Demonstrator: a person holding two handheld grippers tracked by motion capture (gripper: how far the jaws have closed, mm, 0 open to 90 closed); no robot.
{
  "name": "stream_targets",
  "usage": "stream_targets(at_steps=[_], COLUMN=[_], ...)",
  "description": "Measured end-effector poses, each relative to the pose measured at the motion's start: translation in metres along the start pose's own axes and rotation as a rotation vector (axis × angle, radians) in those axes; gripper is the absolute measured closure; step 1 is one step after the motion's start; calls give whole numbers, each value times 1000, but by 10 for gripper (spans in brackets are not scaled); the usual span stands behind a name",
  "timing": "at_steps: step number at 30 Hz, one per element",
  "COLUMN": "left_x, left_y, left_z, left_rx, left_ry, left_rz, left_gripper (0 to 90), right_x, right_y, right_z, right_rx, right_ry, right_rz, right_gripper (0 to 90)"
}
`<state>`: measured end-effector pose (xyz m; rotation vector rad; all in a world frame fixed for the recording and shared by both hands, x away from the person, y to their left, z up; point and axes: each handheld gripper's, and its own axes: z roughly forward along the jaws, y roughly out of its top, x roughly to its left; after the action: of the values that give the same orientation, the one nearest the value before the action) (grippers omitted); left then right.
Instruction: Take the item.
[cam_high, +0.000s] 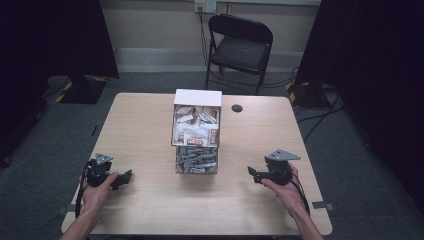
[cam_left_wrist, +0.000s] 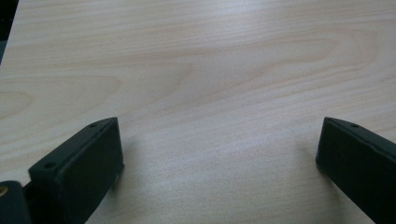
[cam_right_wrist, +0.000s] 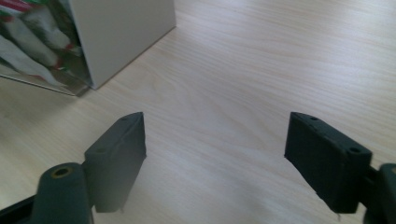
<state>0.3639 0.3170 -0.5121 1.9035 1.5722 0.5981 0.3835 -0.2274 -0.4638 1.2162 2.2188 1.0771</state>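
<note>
Left gripper (cam_high: 121, 178) at near left of table (cam_high: 145, 130), jaws wide apart, empty. Right gripper (cam_high: 254, 174) at near right, jaws wide apart, empty. White box (cam_high: 197, 98) of sachets at table centre, between both grippers. Folding chair (cam_high: 239, 47) beyond far edge.

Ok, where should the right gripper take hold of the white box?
Probably the box's right wall near its top, coming in from the right. In the high view it stands tall and packed with packets, its open face toward the person, too broad to span. The right gripper sits open on its right, jaws pointing at it.
</note>
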Motion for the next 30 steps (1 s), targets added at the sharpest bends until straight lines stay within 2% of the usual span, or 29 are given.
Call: stream_targets(at_steps=[3, 8, 17, 18, 21, 24, 30], left_x=[-1, 0, -1, -1, 0, 0, 0], left_y=[0, 0, 0, 0, 0, 0, 0], left_z=[0, 0, 0, 0, 0, 0, 0], left_rx=[1, 2, 1, 1, 2, 2, 2], left_ry=[-9, -14, -13, -14, -14, -14, -15], left_rz=[6, 7, 7, 7, 8, 8, 9], left_gripper=[1, 0, 0, 0, 0, 0, 0], right_x=[5, 11, 24, 27, 30, 35, 46], right_y=[4, 10, 18, 20, 22, 26, 31], right_z=[-5, -9, -15, -17, -19, -18, -17], right_rx=[-10, -29, -52, -58, -67, -69, -77], right_ry=[28, 61, 130, 144, 148, 191, 238], right_rz=[8, 18, 0, -2, -7, -8, -31], right_gripper=[274, 330, 409, 444, 460, 461, 470])
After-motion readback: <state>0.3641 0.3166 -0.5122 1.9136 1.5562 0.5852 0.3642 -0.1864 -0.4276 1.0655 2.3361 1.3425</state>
